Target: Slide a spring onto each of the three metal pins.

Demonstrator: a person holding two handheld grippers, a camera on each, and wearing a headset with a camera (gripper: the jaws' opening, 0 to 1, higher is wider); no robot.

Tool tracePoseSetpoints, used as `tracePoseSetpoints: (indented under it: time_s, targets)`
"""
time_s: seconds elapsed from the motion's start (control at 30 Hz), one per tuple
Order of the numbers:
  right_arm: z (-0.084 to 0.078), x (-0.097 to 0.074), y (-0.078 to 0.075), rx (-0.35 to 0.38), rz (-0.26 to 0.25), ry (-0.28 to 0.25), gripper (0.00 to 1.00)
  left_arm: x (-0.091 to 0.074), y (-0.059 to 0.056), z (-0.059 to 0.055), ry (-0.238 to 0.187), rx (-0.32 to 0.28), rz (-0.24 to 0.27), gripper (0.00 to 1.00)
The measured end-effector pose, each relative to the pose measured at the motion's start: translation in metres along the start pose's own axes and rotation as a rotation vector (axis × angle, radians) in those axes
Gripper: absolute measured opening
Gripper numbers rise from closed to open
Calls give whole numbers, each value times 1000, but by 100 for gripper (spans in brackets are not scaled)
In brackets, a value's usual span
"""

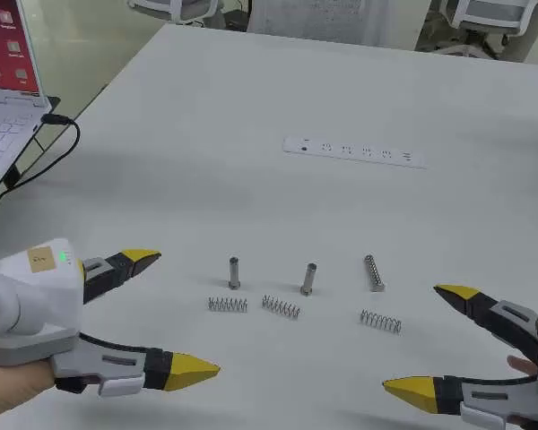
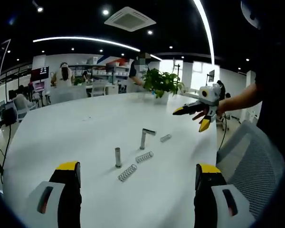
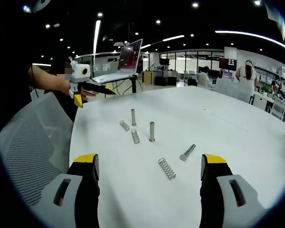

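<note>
left gripper (image 1: pixel 186 311) and right gripper (image 1: pixel 411 337) jaws spread, empty; rightmost spring (image 1: pixel 380 321) lies flat along the table (image 1: pixel 251 197) near edge, closest to right gripper

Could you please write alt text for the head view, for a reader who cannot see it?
Three pins sit in a row on a white table, the right one lying down, each with a loose spring before it. The open left gripper and right gripper flank them; a power strip lies beyond.
</note>
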State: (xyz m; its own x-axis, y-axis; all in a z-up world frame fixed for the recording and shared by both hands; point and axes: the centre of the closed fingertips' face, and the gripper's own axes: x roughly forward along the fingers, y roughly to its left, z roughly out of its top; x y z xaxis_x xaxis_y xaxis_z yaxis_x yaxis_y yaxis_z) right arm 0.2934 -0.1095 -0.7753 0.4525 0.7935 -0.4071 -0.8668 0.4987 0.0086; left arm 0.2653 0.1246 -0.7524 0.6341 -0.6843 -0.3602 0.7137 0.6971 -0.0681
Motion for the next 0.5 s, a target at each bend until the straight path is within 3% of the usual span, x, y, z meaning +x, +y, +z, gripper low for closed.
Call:
tracePoseSetpoints:
  time_s: [0.5]
  targets:
    - [-2, -2, -1, 12, 4, -3, 91, 3, 0, -5, 13, -1, -17, 98]
